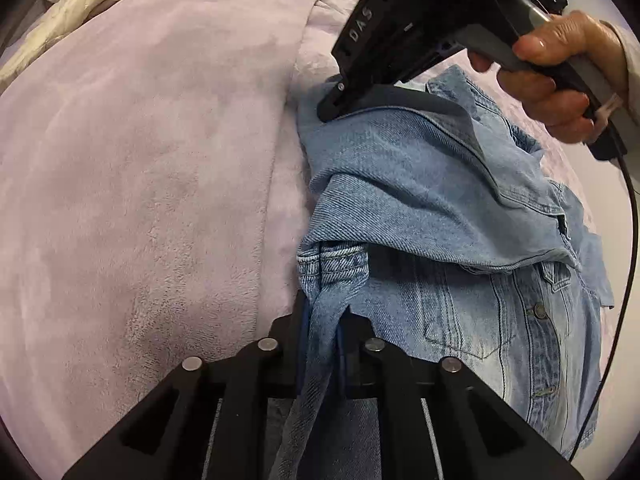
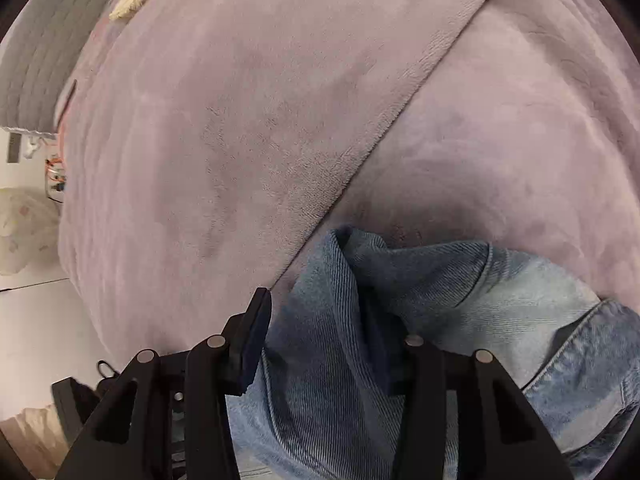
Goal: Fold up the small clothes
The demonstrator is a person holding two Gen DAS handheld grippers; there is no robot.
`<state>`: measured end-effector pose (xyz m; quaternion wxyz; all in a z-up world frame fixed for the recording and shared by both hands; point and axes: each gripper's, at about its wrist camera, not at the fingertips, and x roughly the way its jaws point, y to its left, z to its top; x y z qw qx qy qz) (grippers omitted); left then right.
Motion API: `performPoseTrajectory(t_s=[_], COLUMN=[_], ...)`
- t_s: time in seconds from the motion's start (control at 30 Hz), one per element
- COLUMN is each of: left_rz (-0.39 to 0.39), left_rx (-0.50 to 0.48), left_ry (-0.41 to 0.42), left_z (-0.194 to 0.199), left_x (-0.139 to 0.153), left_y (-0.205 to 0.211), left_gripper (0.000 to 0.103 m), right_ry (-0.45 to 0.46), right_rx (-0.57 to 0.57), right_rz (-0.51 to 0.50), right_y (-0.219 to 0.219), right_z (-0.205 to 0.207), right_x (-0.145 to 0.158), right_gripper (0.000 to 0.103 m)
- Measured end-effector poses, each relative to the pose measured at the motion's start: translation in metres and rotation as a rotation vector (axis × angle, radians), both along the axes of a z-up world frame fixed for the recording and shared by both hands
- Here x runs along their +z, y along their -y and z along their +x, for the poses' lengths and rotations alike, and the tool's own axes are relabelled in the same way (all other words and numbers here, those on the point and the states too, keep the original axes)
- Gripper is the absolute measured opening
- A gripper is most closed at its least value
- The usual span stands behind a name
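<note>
A small light-blue denim jacket (image 1: pixel 440 208) lies bunched on a mauve fleece blanket (image 1: pixel 140 160), buttons and a chest pocket showing at the right. My left gripper (image 1: pixel 324 320) is shut on a fold of the jacket's near edge. My right gripper (image 1: pixel 340 100), held by a hand, sits at the jacket's far edge by the collar. In the right wrist view the jacket (image 2: pixel 400 300) fills the gap of the right gripper (image 2: pixel 320 320); its jaws stand somewhat apart with denim bunched between them, and the right finger is buried in cloth.
The blanket's folded edge (image 2: pixel 400 120) runs diagonally over the bed. A cream quilted item (image 1: pixel 80 4) lies at the far left. A grey quilted headboard (image 2: pixel 32 60) and white floor (image 2: pixel 36 320) show at the left. A black cable (image 1: pixel 628 260) hangs at the right.
</note>
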<state>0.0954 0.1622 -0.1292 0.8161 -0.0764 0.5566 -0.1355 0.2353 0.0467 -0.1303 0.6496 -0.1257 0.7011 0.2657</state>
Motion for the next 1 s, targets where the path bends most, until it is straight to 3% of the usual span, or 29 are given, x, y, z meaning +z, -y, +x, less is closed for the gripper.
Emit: performPoseTrajectory(t_s=[0.03, 0.17, 0.23, 0.33, 0.47, 0.53, 0.6, 0.63, 0.7, 0.73, 0.77, 0.83, 0.9, 1.0], left_rz=[-0.005, -0.026, -0.005, 0.006, -0.07, -0.04, -0.004, 0.033, 0.085, 0.082, 0.076, 0.105, 0.142, 0.094], left_rx=[0.007, 0.017, 0.01, 0.038, 0.071, 0.059, 0.033, 0.028, 0.031, 0.038, 0.048, 0.083, 0.076, 0.034], left_ry=[0.011, 0.077, 0.094, 0.039, -0.038, -0.029, -0.01, 0.007, 0.052, 0.062, 0.07, 0.103, 0.151, 0.121], left_z=[-0.001, -0.008, -0.008, -0.005, -0.007, -0.011, -0.017, -0.018, -0.019, -0.016, -0.012, -0.005, 0.005, 0.039], left_x=[0.005, 0.024, 0.022, -0.001, -0.012, 0.002, 0.018, 0.026, 0.041, 0.047, 0.053, 0.064, 0.074, 0.071], left_y=[-0.002, -0.005, 0.0, -0.009, -0.033, -0.036, -0.035, -0.034, -0.036, -0.039, -0.04, -0.038, -0.026, -0.001], left_gripper=[0.01, 0.01, 0.01, 0.01, 0.014, 0.018, 0.018, 0.018, 0.018, 0.021, 0.052, 0.103, 0.103, 0.103], right_ry=[0.033, 0.206, 0.273, 0.262, 0.255, 0.235, 0.189, 0.183, 0.203, 0.204, 0.212, 0.229, 0.233, 0.235], right_rx=[0.019, -0.011, -0.045, -0.035, -0.075, -0.153, -0.268, -0.319, -0.418, -0.459, -0.494, -0.536, -0.587, -0.714], right_rz=[-0.01, 0.104, 0.124, 0.075, 0.01, 0.064, 0.191, 0.247, 0.332, 0.377, 0.416, 0.449, 0.443, 0.409], right_y=[-0.007, 0.01, 0.019, 0.012, -0.002, 0.01, 0.032, 0.045, 0.073, 0.09, 0.11, 0.14, 0.166, 0.208], right_z=[-0.01, -0.025, -0.019, 0.0, 0.004, 0.007, 0.01, 0.009, 0.003, -0.004, -0.014, -0.036, -0.063, -0.106], right_x=[0.006, 0.066, 0.078, 0.052, 0.005, 0.0, 0.011, 0.021, 0.047, 0.059, 0.07, 0.084, 0.089, 0.084], right_gripper=[0.005, 0.005, 0.005, 0.005, 0.005, 0.005, 0.005, 0.008, 0.026, 0.059, 0.089, 0.092, 0.092, 0.092])
